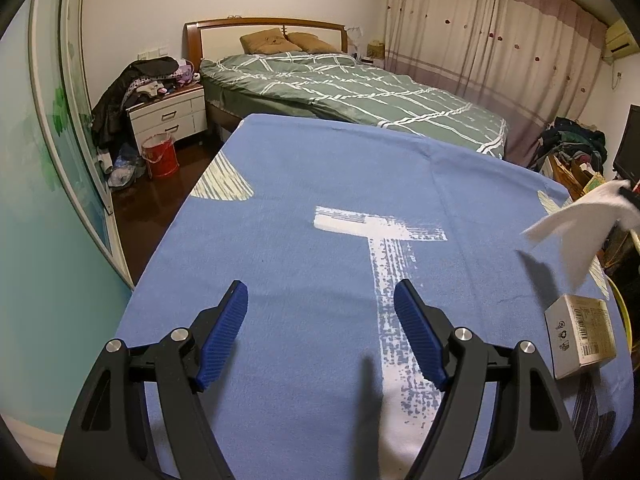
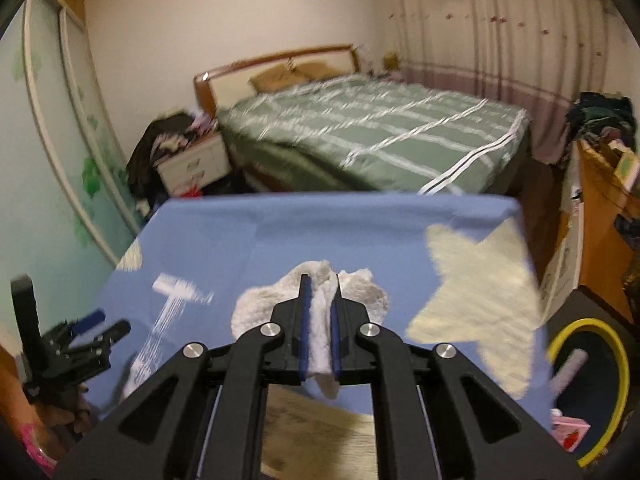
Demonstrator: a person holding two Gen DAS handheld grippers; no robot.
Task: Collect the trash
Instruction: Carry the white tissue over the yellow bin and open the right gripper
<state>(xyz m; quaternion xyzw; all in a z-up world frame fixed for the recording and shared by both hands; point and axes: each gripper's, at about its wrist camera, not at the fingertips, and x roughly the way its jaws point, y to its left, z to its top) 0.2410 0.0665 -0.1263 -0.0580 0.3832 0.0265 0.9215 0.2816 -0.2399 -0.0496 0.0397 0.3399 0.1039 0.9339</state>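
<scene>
A: Item one, nearest you: right gripper [image 2: 320,320], pads pinched on the tissue [image 2: 320,344], which is lifted off the blue cloth [image 2: 360,232].

B: Grip quality?

A: The tissue bulges out past both pads, so it looks secure. Keep the squeeze steady while you carry it.

B: Item two?

A: Left gripper [image 1: 320,320], jaws spread wide, holding nothing, hovering over the cloth.

B: Other trash?

A: A small box [image 1: 580,334] on the cloth's right edge, near the tissue.

B: Destination?

A: Yellow-rimmed bin [image 2: 616,360], beside the table at right. Bring the tissue fully over the rim before you release; tissue drifts.
</scene>
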